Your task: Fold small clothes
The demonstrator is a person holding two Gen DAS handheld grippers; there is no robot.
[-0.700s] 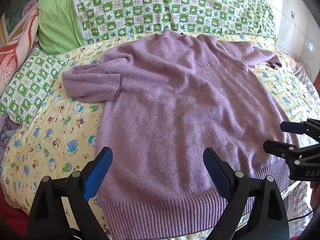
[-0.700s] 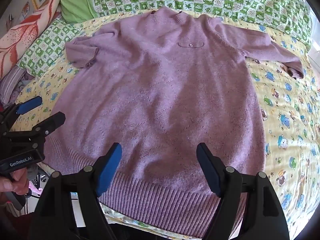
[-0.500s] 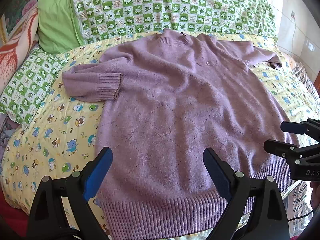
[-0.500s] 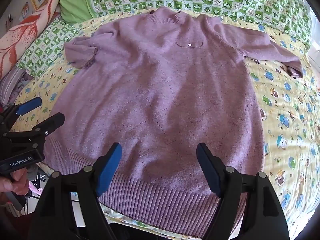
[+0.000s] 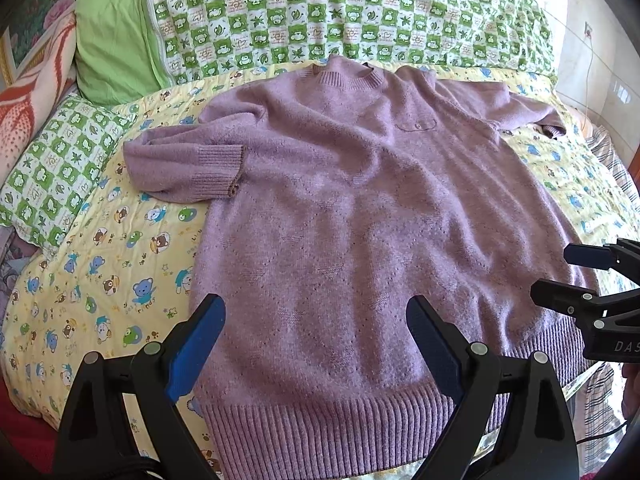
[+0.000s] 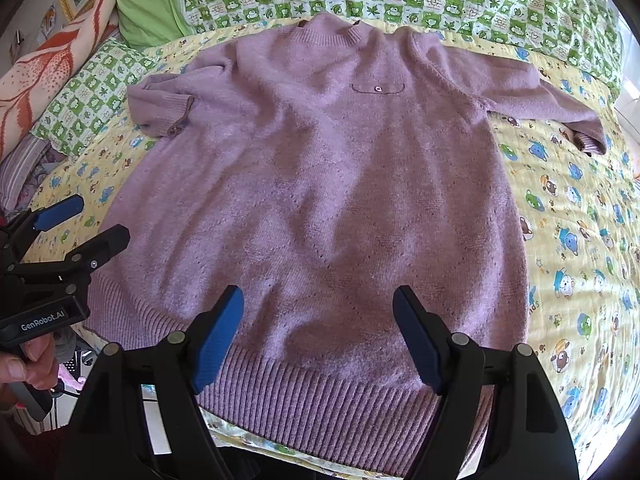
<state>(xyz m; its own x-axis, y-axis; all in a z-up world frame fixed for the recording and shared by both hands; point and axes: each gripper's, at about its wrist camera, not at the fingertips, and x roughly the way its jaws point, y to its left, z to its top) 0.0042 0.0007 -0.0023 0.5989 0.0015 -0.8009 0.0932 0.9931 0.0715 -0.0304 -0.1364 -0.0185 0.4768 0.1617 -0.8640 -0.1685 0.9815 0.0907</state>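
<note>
Evidently folding has not begun: the purple sweater (image 5: 352, 216) lies flat, front up, on the bed (image 5: 100, 264). Both the left hand-held gripper (image 5: 316, 344) and right hand-held gripper (image 6: 318, 332) hover spread and empty over its ribbed hem (image 6: 328, 392); next, probably, each pinches a hem corner

The purple sweater's (image 5: 360, 216) ribbed hem is partly covered by the fingers of the left gripper (image 5: 314, 346) in the left wrist view and by those of the right gripper (image 6: 318, 336) in the right wrist view, and the bed's near edge beneath the hem is largely hidden. The far sleeve's cuff (image 5: 554, 128) is too small and folded to make out in the left wrist view, and the tiny mark on the chest pocket (image 6: 378, 88) cannot be read. The hand (image 6: 28, 364) holding the left gripper is cut off by the right wrist view's edge, showing only fingertips.
</note>
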